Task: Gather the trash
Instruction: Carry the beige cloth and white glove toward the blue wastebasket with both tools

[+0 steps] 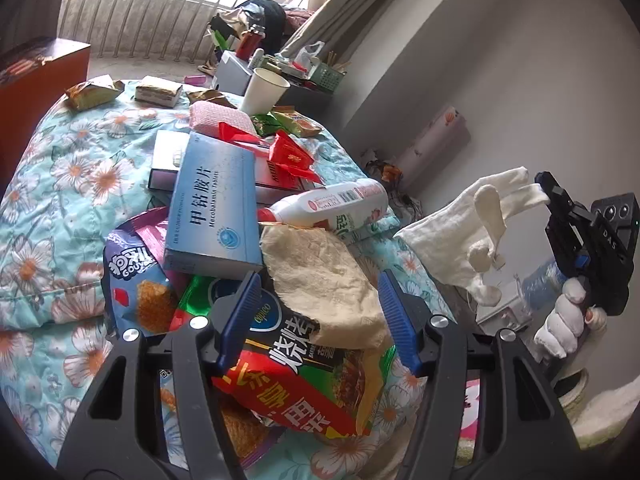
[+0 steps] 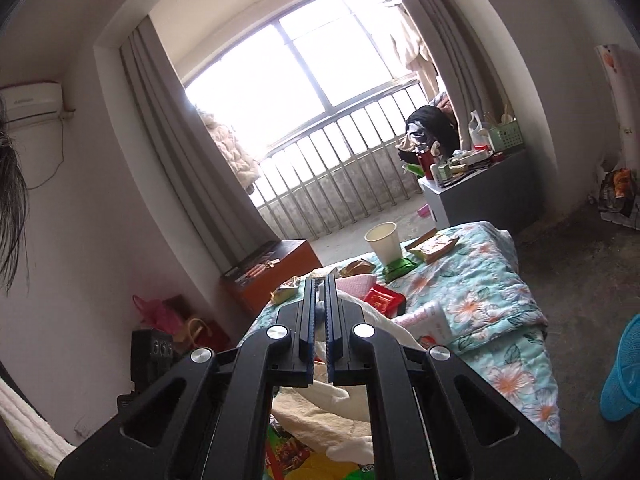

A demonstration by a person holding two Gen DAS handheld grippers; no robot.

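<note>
A bed under a floral quilt (image 1: 60,184) carries the litter. At the far end a paper cup (image 1: 264,90) stands upright, with three foil-wrapped snacks (image 1: 94,94) lined up to its left in the left wrist view and a green packet (image 1: 296,120) just beside it. Nearer, a pink cloth (image 1: 218,118) lies behind red envelopes (image 1: 286,156). A blue pill box (image 1: 214,208) rests tilted on a flat white box (image 1: 168,160). A white bottle (image 1: 332,206) lies on its side next to it. Closest, crinkled snack bags (image 1: 136,280) pile up with a crumpled tissue (image 1: 324,284) on top.
</note>
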